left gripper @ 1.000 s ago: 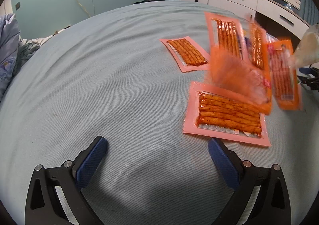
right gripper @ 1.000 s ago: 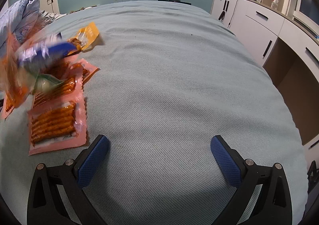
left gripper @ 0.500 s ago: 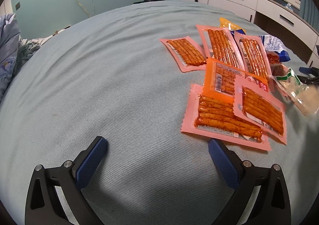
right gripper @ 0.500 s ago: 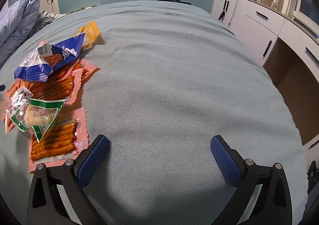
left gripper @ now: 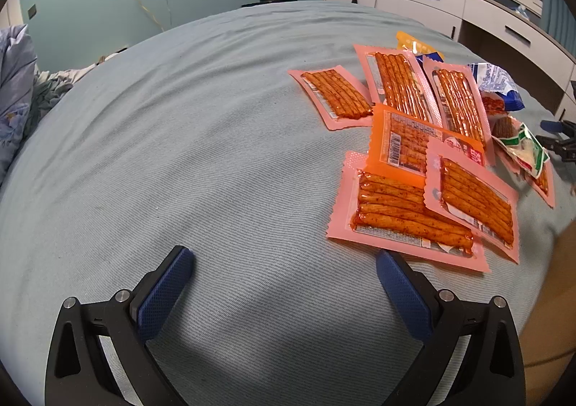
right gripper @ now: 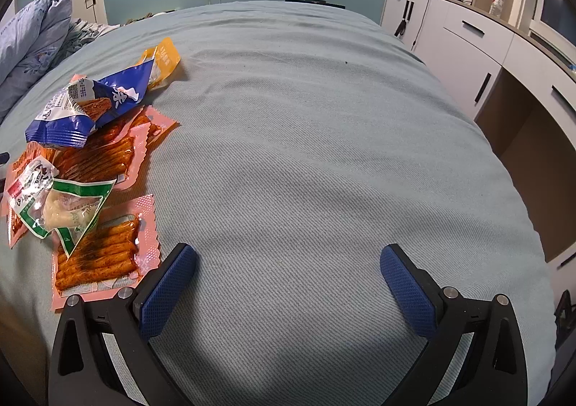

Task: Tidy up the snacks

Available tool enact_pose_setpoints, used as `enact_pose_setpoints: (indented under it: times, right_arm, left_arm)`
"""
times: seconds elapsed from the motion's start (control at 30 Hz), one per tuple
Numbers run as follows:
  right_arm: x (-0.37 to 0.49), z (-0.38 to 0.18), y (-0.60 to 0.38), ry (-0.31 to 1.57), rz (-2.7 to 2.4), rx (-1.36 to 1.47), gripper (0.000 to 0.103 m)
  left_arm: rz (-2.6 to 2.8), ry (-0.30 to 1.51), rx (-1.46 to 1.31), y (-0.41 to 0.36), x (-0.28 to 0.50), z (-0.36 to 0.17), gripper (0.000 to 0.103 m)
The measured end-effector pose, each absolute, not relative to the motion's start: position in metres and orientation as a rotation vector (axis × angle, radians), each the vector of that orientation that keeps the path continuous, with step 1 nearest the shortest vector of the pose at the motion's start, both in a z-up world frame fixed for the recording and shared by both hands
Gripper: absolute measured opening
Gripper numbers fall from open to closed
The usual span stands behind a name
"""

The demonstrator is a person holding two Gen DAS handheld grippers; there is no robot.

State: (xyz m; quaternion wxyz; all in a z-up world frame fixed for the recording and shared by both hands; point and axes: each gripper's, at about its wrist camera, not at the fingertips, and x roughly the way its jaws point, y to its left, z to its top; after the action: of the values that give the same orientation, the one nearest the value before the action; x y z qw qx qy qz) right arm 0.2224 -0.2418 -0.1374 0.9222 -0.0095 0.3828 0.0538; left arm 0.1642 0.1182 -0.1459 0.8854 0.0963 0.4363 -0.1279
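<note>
From the left wrist, the left tongs (left gripper: 284,281) hang spread wide and empty over the pale blue-grey ribbed bedspread (left gripper: 201,154). The snacks lie scattered on the right half of the bed: a flat pink plastic packet of orange spicy sticks (left gripper: 403,215) nearest the right pad, a smaller pink packet (left gripper: 475,195) overlapping it, an orange packet with a barcode (left gripper: 399,143) behind them, and three more pink packets (left gripper: 338,96) fanned out farther off. At the far right sit a crumpled blue-and-white bag (left gripper: 498,85) and a green-and-white clear pouch (left gripper: 527,150).

From the right wrist, the right tongs (right gripper: 288,280) are likewise released, gripping nothing, above bare bedspread. The same heap lies at the left: the blue-and-white bag (right gripper: 86,103) on top, a yellow sachet (right gripper: 163,60) beyond it, the green-and-white pouch (right gripper: 64,204) resting on a pink packet of sticks (right gripper: 104,254) just beside the left pad.

These packets look light, thin, floppy and slick; a pinch on a sealed crimped edge, lifted off the soft bedding, should hold better than a squeeze across the sticks.
</note>
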Motion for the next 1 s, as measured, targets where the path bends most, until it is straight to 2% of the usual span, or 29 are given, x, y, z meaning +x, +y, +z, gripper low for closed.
enact_pose_setpoints:
  times: [1.0]
  right_arm:
    - [0.2230,-0.1374,-0.2422,0.784,0.113,-0.020,0.103]
  left_arm:
    - [-0.267,0.916,0.204,0.1171,0.1712,-0.1438,0.103]
